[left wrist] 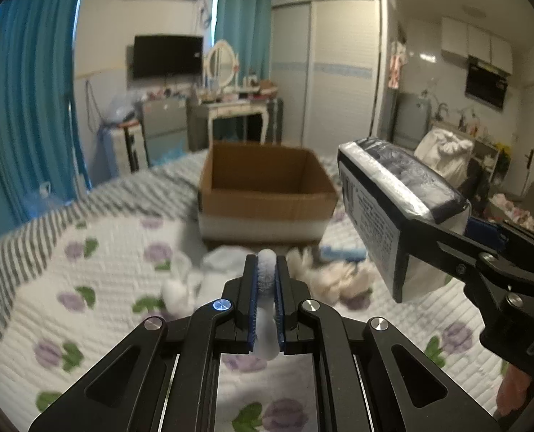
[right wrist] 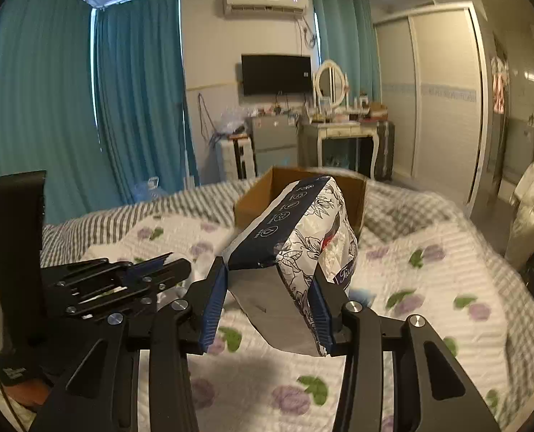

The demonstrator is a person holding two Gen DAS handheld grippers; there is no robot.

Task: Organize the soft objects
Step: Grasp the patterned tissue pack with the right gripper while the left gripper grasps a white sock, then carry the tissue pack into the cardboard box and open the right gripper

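Both grippers grip: left gripper (left wrist: 266, 280) pinches a white fuzzy item (left wrist: 267, 270); right gripper (right wrist: 270, 298) clamps a tissue pack (right wrist: 296, 237). Only the left view shows loose soft things (left wrist: 324, 273) near the cardboard box (left wrist: 267, 201).

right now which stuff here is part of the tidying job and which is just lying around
Job: tissue pack in right gripper; white fluffy item in left gripper; cardboard box; soft pieces on bed.

Lying about: TV, vanity mirror, wardrobe, curtains.
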